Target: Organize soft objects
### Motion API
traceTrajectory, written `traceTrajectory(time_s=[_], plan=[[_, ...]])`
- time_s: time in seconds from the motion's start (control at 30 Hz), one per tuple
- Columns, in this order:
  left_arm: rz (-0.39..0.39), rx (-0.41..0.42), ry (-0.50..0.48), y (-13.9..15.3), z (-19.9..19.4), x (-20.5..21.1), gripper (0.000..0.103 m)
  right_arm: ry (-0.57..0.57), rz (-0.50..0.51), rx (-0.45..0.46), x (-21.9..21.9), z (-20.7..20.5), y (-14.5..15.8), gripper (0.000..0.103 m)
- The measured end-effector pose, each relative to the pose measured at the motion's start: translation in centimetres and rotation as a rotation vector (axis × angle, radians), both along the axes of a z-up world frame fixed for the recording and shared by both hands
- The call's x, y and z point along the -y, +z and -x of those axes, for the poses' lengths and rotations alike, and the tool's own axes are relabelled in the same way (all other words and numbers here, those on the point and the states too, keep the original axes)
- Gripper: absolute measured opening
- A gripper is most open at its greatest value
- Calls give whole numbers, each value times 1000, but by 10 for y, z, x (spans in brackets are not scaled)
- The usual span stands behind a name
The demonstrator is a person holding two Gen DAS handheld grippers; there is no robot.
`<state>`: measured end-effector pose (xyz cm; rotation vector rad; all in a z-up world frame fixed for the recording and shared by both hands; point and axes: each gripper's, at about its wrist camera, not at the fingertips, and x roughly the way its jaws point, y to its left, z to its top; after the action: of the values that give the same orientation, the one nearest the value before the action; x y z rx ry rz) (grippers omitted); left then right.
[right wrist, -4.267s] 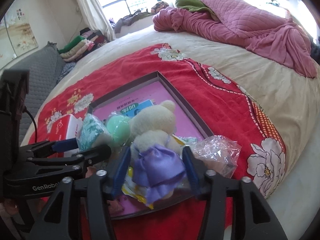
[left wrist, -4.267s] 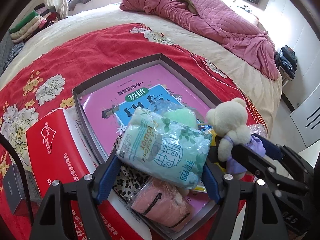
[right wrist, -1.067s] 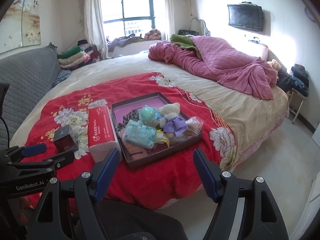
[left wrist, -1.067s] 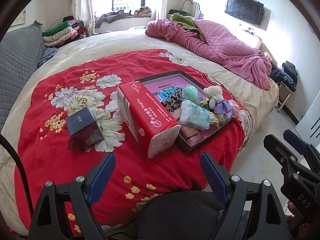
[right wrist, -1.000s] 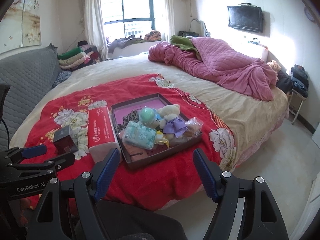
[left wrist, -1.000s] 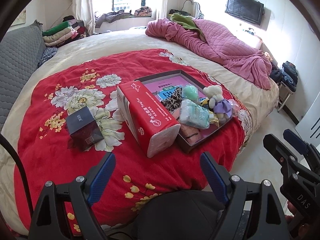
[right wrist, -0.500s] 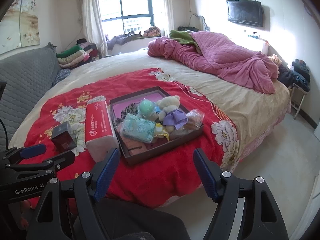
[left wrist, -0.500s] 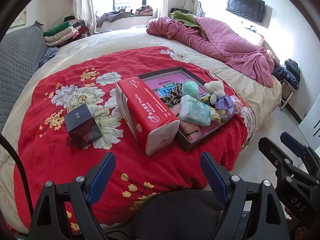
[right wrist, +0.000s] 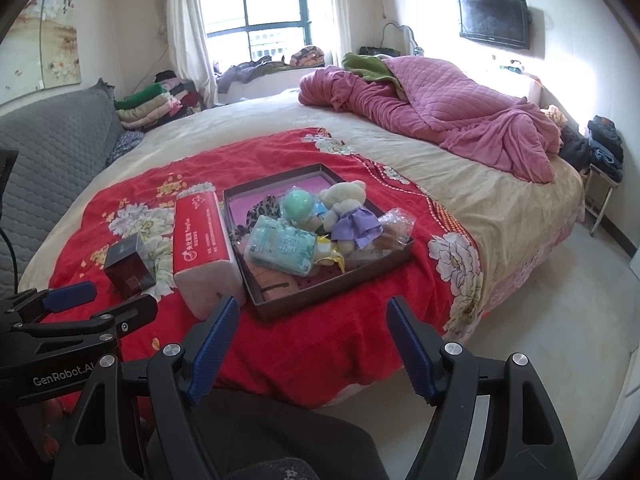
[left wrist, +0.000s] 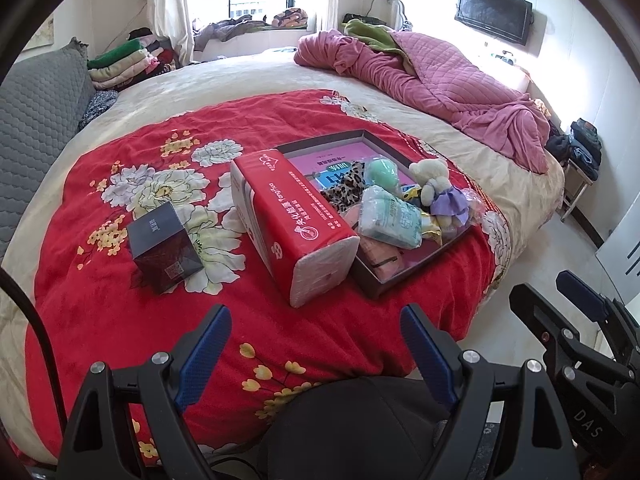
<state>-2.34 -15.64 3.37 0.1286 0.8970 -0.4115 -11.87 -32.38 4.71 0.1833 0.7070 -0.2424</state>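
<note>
Both grippers, left gripper (left wrist: 316, 350) and right gripper (right wrist: 310, 342), wide and empty (angled down), short of the tray (right wrist: 332, 280).

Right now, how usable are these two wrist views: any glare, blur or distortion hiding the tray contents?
Left wrist view: sharp, strong fisheye bending at the edges; the tray and teddy bear are evenly lit and readable. Right wrist view: also sharp, but the window and the wall beside the TV are blown out; the tissue pack stays clear. Dark vignette rings both.
</note>
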Motion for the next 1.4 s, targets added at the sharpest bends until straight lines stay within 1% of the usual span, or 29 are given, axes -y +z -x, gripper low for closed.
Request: traceTrajectory(time_s=[1.4], plan=[[-16,-25,3,-6,0,-1,86,-8,-1,2,1,0,0,77]])
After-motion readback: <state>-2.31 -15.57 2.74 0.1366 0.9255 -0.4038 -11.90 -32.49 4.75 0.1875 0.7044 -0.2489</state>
